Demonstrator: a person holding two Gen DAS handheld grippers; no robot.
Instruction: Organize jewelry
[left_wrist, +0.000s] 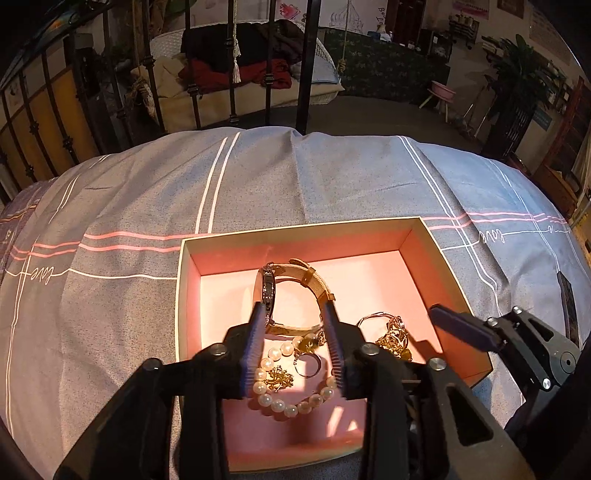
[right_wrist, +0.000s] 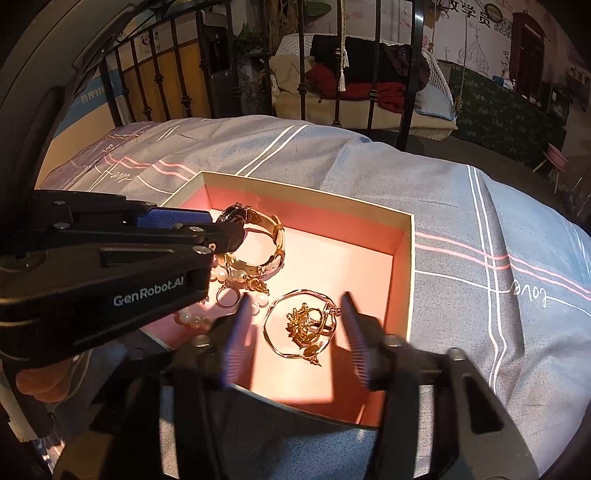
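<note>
Both your claws hang over the pink-lined box (left_wrist: 421, 236) on the bed (left_wrist: 147, 192), and neither holds anything. Your left claw (left_wrist: 295, 314) stands partly open, with the watch (left_wrist: 291, 291) just ahead of its tips and the pearl bracelet (left_wrist: 280, 402) below, between its fingers. Your right claw (right_wrist: 293, 308) gapes wide around the thin gold bangle (right_wrist: 273, 328) and the tangled gold chain (right_wrist: 303, 321) inside it. That chain looks light, limp and snag-prone, so I'd pinch the bunched middle. The bangle looks stiff but slick; take its rim. The watch is sturdier: grip the strap.
</note>
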